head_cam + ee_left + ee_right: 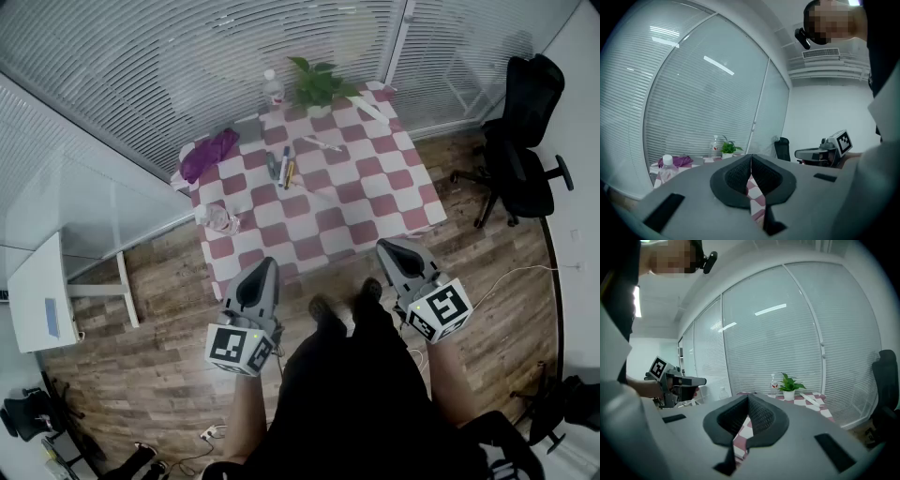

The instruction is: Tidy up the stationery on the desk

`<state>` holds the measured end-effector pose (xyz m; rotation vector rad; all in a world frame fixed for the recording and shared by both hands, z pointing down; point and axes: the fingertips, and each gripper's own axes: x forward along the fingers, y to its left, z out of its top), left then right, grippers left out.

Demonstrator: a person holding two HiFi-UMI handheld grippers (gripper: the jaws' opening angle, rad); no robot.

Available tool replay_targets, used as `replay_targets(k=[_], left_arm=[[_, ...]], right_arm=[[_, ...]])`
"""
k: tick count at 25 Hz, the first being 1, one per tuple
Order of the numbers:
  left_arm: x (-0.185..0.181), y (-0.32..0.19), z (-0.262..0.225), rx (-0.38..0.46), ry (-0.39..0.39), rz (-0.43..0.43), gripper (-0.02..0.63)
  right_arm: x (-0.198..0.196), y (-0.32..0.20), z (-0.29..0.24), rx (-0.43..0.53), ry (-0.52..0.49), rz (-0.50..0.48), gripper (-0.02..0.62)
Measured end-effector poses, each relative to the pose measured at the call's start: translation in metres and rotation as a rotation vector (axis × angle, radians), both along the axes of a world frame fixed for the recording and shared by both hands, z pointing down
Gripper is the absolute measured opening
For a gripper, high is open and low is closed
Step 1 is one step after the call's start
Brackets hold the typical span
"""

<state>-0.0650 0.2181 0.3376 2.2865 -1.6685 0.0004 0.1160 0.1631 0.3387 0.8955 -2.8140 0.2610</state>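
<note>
red-white checked tablecloth (370,202), purple cloth (208,154)

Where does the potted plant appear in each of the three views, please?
Head view: potted plant at top centre, on the far edge of the checkered table.
Left gripper view: small, just left of centre.
Right gripper view: right of centre, at mid-height.
Shared landmark: the clear bottle stands just left of it in every view.

The left gripper's (751,163) fingers (737,176) are pressed together, empty, facing a checkered table (755,197) with a potted plant (727,149).
</note>
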Motion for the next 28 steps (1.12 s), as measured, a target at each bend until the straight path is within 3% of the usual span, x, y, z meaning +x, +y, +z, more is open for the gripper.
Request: replay_targets(k=[8,14,28], left_arm=[[-0.003,0.003,-0.006,0.004,0.007,0.0,0.032],[-0.003,0.003,-0.003,-0.002,0.029,0.003,0.032],[0.003,-0.039,0.004,-0.031,0.021,-0.034,0.032]], right_arm=[[-0.006,0.004,0.0,0.007,0.0,0.011,0.02],[-0.007,0.001,-0.009,0.009,-0.056,0.035,0.02],[-0.026,-0.048,0.008,-0.018,-0.056,-0.056,0.02]])
